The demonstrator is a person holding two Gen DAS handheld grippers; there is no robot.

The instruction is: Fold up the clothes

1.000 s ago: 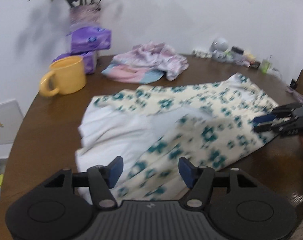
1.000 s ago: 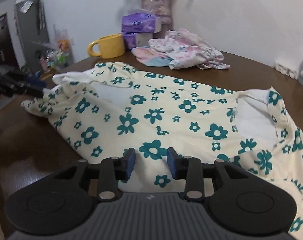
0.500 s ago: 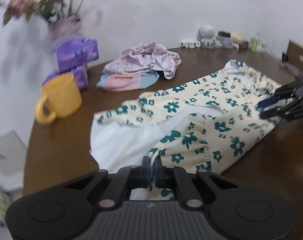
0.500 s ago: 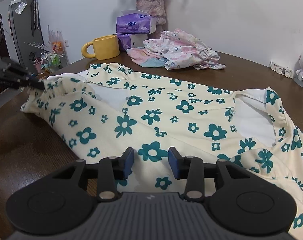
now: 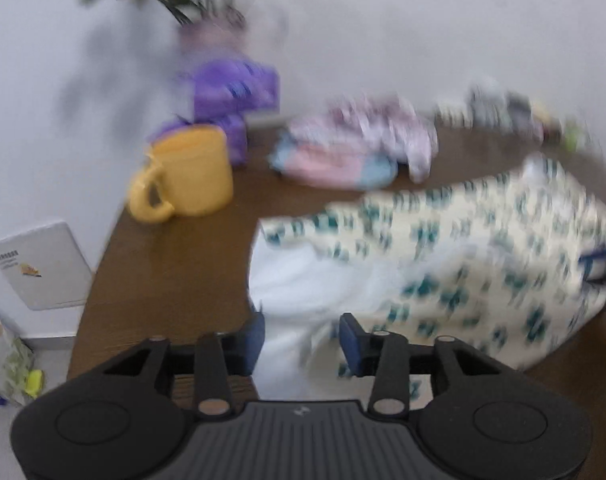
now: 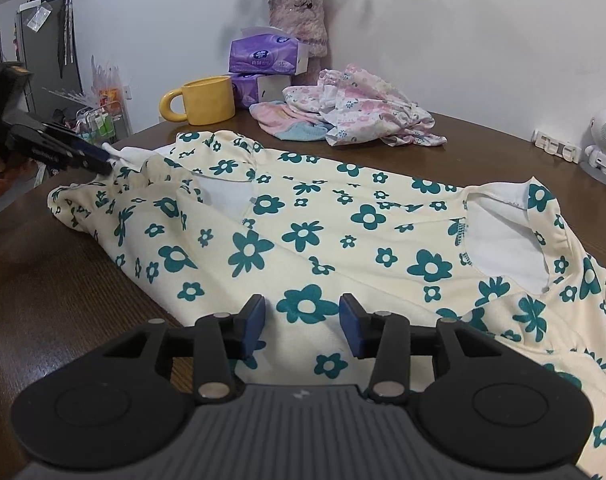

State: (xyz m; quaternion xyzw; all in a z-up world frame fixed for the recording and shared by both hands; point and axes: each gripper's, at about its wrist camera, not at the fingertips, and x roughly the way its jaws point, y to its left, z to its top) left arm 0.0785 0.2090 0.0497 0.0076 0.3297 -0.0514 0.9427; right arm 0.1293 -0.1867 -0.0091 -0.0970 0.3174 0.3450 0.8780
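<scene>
Clearly the floral garment (image 6: 343,232) is light and limp, so we pinch its hems near the table (image 6: 63,280) edge. Our left gripper (image 5: 301,338) is opening over white fabric, unpressed; our right gripper (image 6: 301,322) is opening too, holding nothing.

A garment (image 6: 343,232) lies spread across the table (image 6: 63,300), from its near right to its left edge. Behind it lies a heap of clothes (image 6: 355,108). Left of the heap stands a mug (image 6: 207,100), with tissue boxes (image 6: 267,56) and a vase (image 6: 299,20) behind.
</scene>
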